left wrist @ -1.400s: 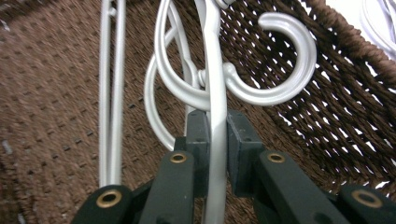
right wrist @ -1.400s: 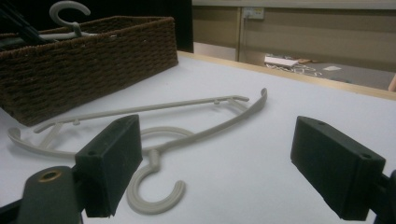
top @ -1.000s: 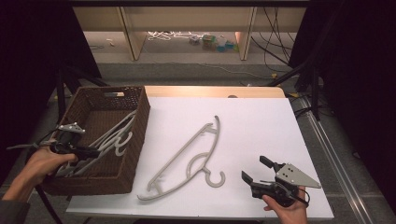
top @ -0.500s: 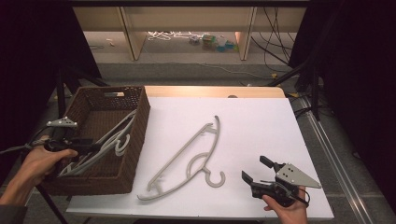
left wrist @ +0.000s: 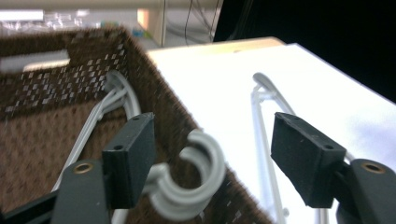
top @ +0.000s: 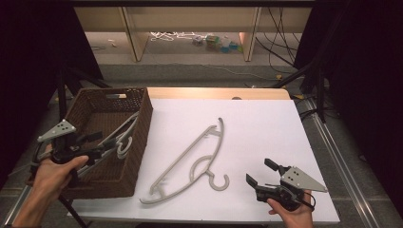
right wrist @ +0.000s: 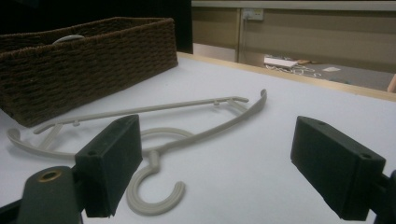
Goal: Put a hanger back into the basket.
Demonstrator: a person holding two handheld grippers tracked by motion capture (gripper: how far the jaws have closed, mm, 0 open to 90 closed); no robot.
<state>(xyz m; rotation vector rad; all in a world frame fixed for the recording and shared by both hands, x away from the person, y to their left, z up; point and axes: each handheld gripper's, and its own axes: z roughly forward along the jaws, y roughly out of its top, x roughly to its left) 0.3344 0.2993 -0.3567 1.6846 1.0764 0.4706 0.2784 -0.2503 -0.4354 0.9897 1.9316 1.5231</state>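
1. Judging progress: hangers (top: 111, 140) already lie in the basket (top: 138, 142) at the tabletop's left edge; one hanger (top: 190, 164) on the tabletop is left to move
2. Right gripper (top: 263, 176), near the front edge, has jaws spread and empty, aimed at that hanger's hook (right wrist: 156, 193)
3. Left gripper (top: 95, 142), jaws apart, hangs over the basket's near end, holding nothing
4. Nothing blocks the hanger; the basket wall stands just beside its left tip
5. Beyond the far edge, shelving and floor clutter (top: 214, 42)
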